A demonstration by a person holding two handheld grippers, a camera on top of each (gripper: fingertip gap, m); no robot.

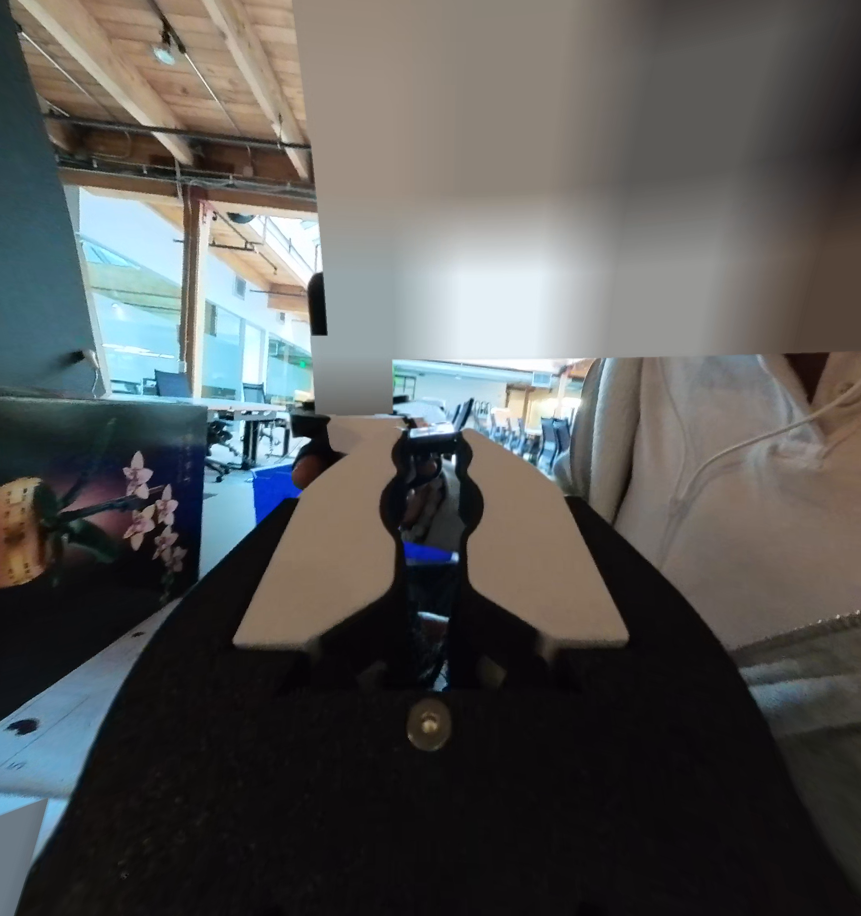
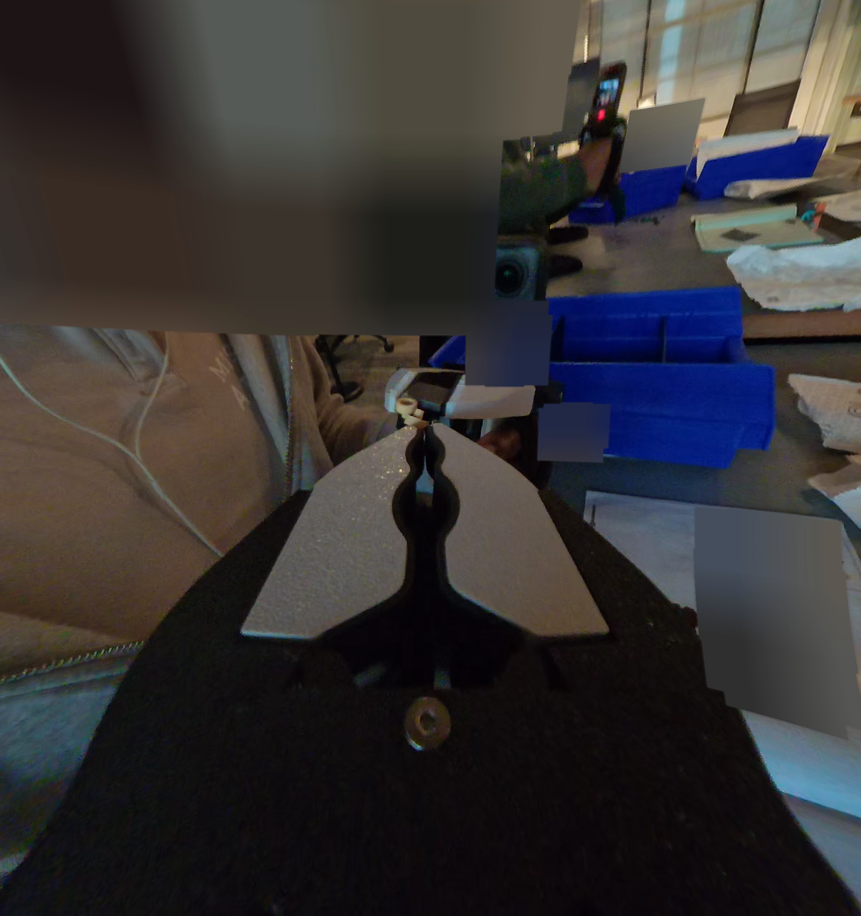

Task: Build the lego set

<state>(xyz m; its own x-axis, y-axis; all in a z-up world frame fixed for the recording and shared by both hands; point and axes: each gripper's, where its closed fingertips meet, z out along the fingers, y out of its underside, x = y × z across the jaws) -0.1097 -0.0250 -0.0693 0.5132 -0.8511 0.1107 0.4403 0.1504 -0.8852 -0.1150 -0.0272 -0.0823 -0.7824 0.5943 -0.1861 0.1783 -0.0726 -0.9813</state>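
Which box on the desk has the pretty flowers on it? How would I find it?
In the left wrist view, find the tall grey-blue wall on the left. At its foot, on the white desk, stands the dark box, left of the left gripper. Only it has pink orchids and a round orange shape printed on it; the bin behind is plain blue.

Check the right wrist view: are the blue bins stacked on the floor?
No. The blue bins sit on the dark tabletop, among white wrapped packages.
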